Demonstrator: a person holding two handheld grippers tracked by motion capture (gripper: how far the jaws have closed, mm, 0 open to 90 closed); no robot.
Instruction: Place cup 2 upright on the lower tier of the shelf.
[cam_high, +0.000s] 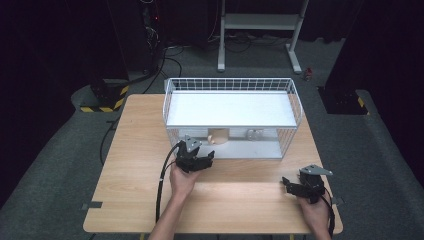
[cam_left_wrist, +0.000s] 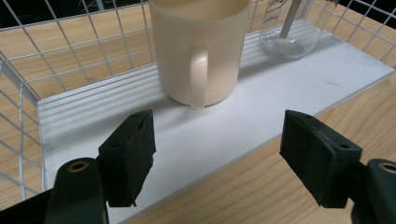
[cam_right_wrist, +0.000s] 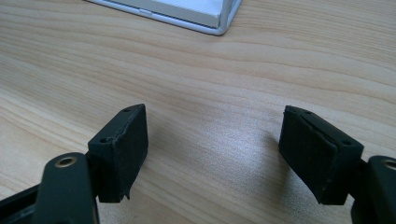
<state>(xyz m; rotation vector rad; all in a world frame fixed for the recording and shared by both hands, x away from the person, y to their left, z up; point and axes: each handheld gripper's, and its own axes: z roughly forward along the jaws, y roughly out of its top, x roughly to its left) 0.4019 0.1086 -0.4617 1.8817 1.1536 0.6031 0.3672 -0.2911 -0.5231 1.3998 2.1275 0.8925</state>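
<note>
Probably rigid, smooth and breakable, cream mug on the rack's lower shelf, best taken at its handle, left gripper fingers wide and empty before it.

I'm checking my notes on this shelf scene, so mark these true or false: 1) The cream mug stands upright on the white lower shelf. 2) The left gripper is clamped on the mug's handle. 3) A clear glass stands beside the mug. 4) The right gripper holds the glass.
1) The cream ceramic mug stands upright on the white lower shelf of the wire rack: true.
2) False: the left gripper is open, short of the handle.
3) The clear glass stands beside it: true.
4) False: the right gripper is open and empty over the wooden table.
</note>
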